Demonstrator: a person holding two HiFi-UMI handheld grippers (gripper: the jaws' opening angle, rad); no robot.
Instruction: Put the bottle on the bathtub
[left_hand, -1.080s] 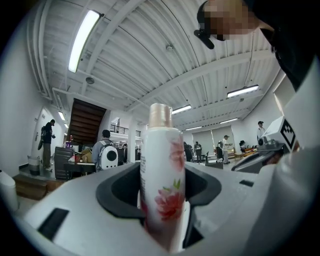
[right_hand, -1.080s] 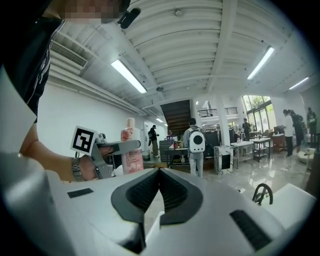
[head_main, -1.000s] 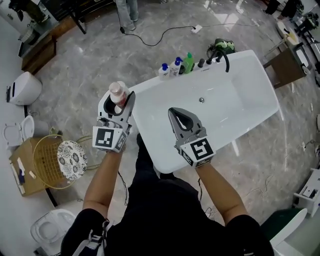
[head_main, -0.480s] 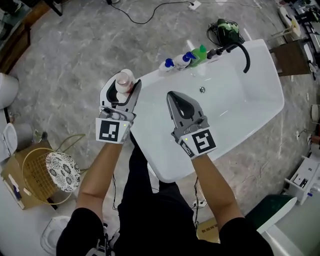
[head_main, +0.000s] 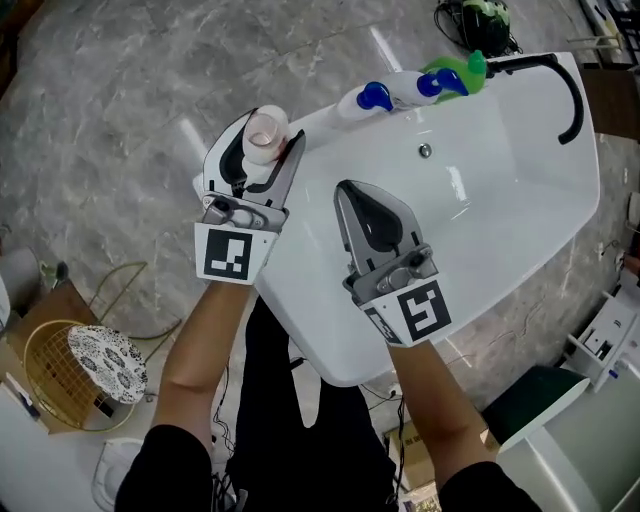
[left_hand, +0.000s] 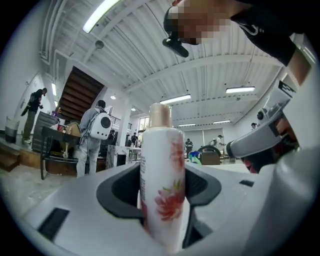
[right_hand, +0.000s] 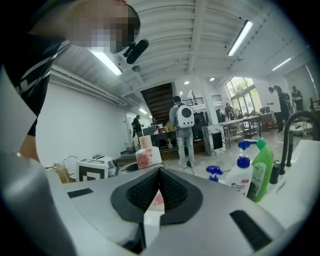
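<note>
From the head view, the left gripper (head_main: 265, 140) is clamped on the bottle (head_main: 267, 125). The bottle's cap points up at the camera, so its long axis runs upright. It hangs over the far-left edge of the bathtub (head_main: 330, 360), whose rim appears to lie just below and to the right. Further right on that rim stand two blue-capped sprayers (head_main: 375, 97) and a green bottle (head_main: 450, 75). The right gripper (head_main: 348, 192) hovers over the basin, nearer the person.

In the left gripper view the white, flower-printed bottle stands straight between both pads, held at its lower body.

In the right gripper view the jaws meet with nothing between them. The left arm alone carries the job, and the next move is probably a short drop onto the rim.
</note>
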